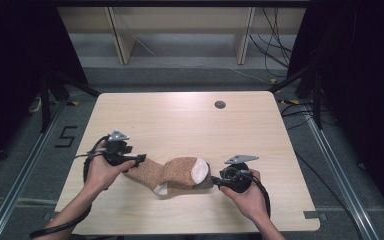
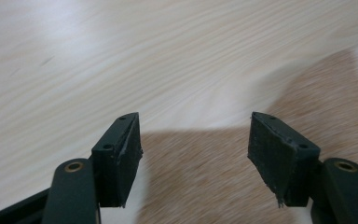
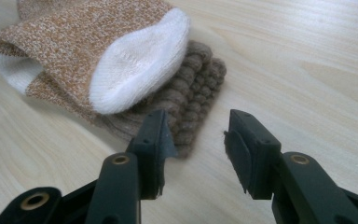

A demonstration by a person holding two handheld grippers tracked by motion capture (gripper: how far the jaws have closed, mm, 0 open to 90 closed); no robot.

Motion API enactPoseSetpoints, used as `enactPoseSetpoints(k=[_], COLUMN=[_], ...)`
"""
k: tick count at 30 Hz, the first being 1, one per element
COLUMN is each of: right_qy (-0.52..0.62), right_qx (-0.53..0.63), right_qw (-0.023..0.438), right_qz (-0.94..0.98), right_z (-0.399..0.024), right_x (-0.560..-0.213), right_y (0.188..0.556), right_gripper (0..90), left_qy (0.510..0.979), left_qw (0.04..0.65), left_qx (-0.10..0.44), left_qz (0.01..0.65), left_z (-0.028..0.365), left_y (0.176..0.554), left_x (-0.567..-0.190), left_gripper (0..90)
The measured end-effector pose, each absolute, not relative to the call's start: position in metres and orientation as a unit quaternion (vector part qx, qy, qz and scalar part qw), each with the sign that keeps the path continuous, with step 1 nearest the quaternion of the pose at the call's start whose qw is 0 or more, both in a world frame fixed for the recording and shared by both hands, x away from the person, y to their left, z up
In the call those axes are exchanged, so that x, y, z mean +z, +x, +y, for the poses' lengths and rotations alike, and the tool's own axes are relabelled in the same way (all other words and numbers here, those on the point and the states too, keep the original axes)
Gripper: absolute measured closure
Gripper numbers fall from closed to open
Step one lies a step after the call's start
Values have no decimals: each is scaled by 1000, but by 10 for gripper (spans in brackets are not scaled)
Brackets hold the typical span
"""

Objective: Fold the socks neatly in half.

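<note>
High view: a speckled brown knitted sock with white heel and toe (image 1: 177,174) lies folded at lower centre of the pale wooden table (image 1: 180,120), long axis left to right. Left gripper (image 1: 139,159) sits at its left end, right gripper (image 1: 214,181) at its right end, about equally near.

Left gripper view: jaws wide apart, nothing pinched; brown fabric (image 2: 205,182) lies below and beyond them.

Right gripper view: jaws half open, empty; the ribbed cuff (image 3: 193,88) lies just ahead, upper left.

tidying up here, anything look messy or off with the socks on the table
The brown socks lie in a crooked, half-folded heap, a white toe flopped over the ribbed cuff. Nothing looks torn or spilled.
</note>
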State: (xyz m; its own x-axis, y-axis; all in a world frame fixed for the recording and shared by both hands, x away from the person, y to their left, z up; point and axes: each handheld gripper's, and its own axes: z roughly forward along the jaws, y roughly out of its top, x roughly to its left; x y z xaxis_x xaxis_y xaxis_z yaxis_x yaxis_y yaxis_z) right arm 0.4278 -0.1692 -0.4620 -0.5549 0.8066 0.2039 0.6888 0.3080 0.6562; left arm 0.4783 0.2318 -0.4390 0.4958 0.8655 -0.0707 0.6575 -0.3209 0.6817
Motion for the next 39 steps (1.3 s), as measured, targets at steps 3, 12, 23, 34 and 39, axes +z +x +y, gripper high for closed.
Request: enactPoseSetpoints(k=[3,12,23,34,39], right_qy=[450,458,451,441,443], right_qx=[359,353,357,356,356], right_qw=[91,82,80,65,71], right_qz=[813,812,814,821,820], right_z=[-170,-166,-163,-163,-163], right_x=[-463,-463,-468,-471,-472], right_y=[429,428,432,435,435], right_gripper=[580,577,582,584,584], left_qy=[775,737,740,721,726], left_qw=[332,360,376,474,509], left_qx=[122,63,49,24,7], left_qz=[524,568,556,504,461], left_z=[261,279,280,254,219], left_y=[480,492,497,473,467], left_x=[-459,-488,-491,-433,-405], left_gripper=[341,347,806,843,845])
